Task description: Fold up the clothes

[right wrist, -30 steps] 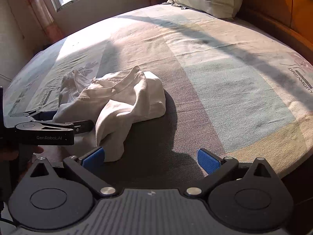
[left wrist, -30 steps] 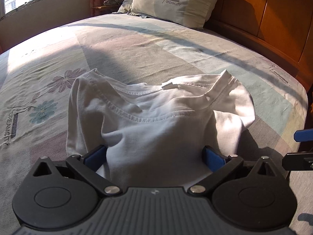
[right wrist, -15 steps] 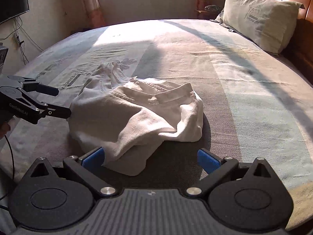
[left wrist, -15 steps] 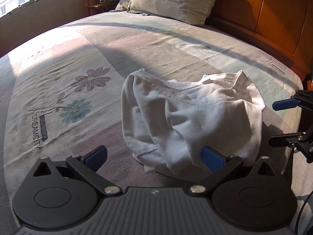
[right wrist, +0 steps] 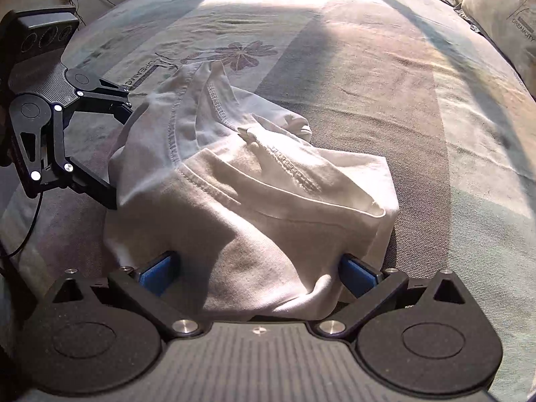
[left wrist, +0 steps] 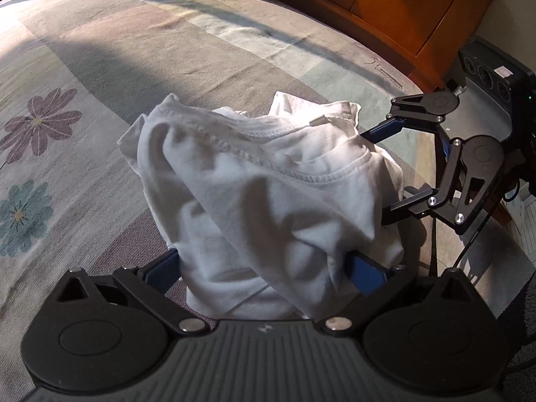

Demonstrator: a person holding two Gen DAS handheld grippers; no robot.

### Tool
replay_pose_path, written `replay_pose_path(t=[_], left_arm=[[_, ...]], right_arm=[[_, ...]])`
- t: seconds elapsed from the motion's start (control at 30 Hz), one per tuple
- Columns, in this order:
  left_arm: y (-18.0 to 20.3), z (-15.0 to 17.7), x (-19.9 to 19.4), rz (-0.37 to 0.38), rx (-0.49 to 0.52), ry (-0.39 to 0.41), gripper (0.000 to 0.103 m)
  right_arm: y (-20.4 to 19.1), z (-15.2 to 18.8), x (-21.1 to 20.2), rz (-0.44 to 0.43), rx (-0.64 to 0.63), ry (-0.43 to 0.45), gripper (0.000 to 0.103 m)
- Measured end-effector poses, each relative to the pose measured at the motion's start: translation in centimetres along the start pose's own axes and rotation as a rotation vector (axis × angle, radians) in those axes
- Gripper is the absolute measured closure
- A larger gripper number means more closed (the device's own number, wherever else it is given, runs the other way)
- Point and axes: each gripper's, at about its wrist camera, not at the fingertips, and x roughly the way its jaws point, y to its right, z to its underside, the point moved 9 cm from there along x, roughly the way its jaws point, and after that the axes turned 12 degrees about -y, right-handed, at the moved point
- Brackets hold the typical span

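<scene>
A wide bed (left wrist: pixel 140 43) fills both views, its patchwork cover printed with flowers (left wrist: pixel 40 124) and crossed by bands of sunlight; a wooden headboard (left wrist: pixel 385 3) runs along its far edge in the left view, and a pillow (right wrist: pixel 502 16) lies at the bed's far right corner in the right view. A white T-shirt (left wrist: pixel 268 194) sits bunched in a heap on the bed, its stitched collar (right wrist: pixel 214 100) uppermost. The left claw (left wrist: pixel 264 268) has its jaws spread wide, the cloth lying between them. The right claw (right wrist: pixel 258 268) is likewise spread apart, the shirt's near edge between its blue pads (right wrist: pixel 157 269).
</scene>
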Motion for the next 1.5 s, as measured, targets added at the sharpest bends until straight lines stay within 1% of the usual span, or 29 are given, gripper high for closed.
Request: replay_pose_path(t=[0.1,0.13,0.2,0.27,0.3,0.4,0.47,0.53,0.6,0.67,0.7,0.77,0.9,0.93,0.97,1.03,1.07,1.13,1.2,1.3,1.33,1.43,1.5], left_arm=[[-0.1,-0.8,-0.6,-0.036,0.031,-0.039,0.001],[-0.2,-1.0,-0.9,-0.041,0.045,-0.049,0.001],[-0.6,-1.5,-1.4,-0.036,0.037,-0.074,0.001],[-0.8,-2.1,-1.6,-0.004,0.001,-0.089,0.001],[-0.9,-2.4,-1.7,0.014,-0.019,-0.097,0.001],[0.4,-3.3,-2.3,0.108,-0.061,-0.087,0.001],[1.7,-3.5,-2.7,0.158,-0.057,-0.090,0.001],[1.8,-3.5,-2.9,0.187,-0.074,-0.085,0.001],[1.8,-3.5,-3.0,0.213,-0.094,-0.080,0.001],[1.0,-3.7,-3.0,0.257,-0.174,-0.079,0.001],[0.8,-3.7,-3.1,0.289,-0.192,-0.070,0.001],[0.2,-3.8,-3.2,0.345,-0.251,-0.047,0.001],[-1.8,-3.9,-3.8,0.394,-0.366,0.008,0.001],[-2.2,-3.9,-4.1,0.400,-0.380,0.014,0.001],[-2.5,-3.9,-4.4,0.394,-0.380,0.016,0.001],[-2.4,-3.3,-4.4,0.326,-0.319,-0.009,0.001],[-2.4,-3.0,-4.5,0.290,-0.286,-0.023,0.001],[-2.5,-2.3,-4.3,0.221,-0.229,-0.053,0.001],[-2.9,-1.6,-3.8,0.157,-0.187,-0.086,0.001],[-3.4,-0.4,-3.1,0.060,-0.122,-0.134,0.001],[-3.6,-0.1,-2.9,0.028,-0.101,-0.150,0.001],[-4.3,1.0,-2.3,-0.068,-0.036,-0.198,0.001],[-5.0,1.3,-2.4,-0.132,0.002,-0.217,0.001]], right_arm=[[0.4,-0.4,-0.2,-0.036,0.060,-0.017,0.000],[0.7,-0.6,-0.4,-0.048,0.083,-0.016,0.000],[1.4,-0.8,-0.7,-0.067,0.138,-0.014,0.000],[2.2,-1.1,-1.0,-0.092,0.201,-0.009,0.000],[2.7,-1.4,-1.0,-0.121,0.242,-0.004,0.000],[2.7,-2.4,-0.8,-0.238,0.337,-0.019,0.000],[1.6,-3.2,-1.0,-0.297,0.345,-0.025,0.000],[0.3,-4.0,-1.6,-0.363,0.321,-0.025,0.000],[-0.4,-4.3,-1.9,-0.378,0.295,-0.033,0.000],[-0.4,-4.5,-1.7,-0.380,0.275,-0.055,0.000],[-0.3,-4.7,-1.7,-0.395,0.275,-0.065,0.000],[0.2,-5.0,-1.8,-0.458,0.289,-0.080,0.000],[0.9,-6.3,-1.5,-0.546,0.352,-0.100,0.000],[1.0,-6.6,-1.3,-0.547,0.365,-0.109,0.000],[1.1,-6.8,-1.2,-0.524,0.365,-0.120,0.000],[1.3,-6.8,-1.1,-0.466,0.349,-0.138,0.000],[1.4,-6.3,-1.3,-0.420,0.315,-0.137,0.000],[1.8,-4.6,-1.6,-0.314,0.249,-0.150,0.000],[2.1,-2.3,-1.9,-0.230,0.194,-0.182,0.000],[2.8,0.8,-1.8,-0.144,0.157,-0.237,0.000],[3.2,1.4,-1.6,-0.098,0.151,-0.251,0.000],[4.5,2.1,-0.9,0.044,0.136,-0.272,0.001],[5.1,1.5,-0.8,0.117,0.112,-0.256,0.001]])
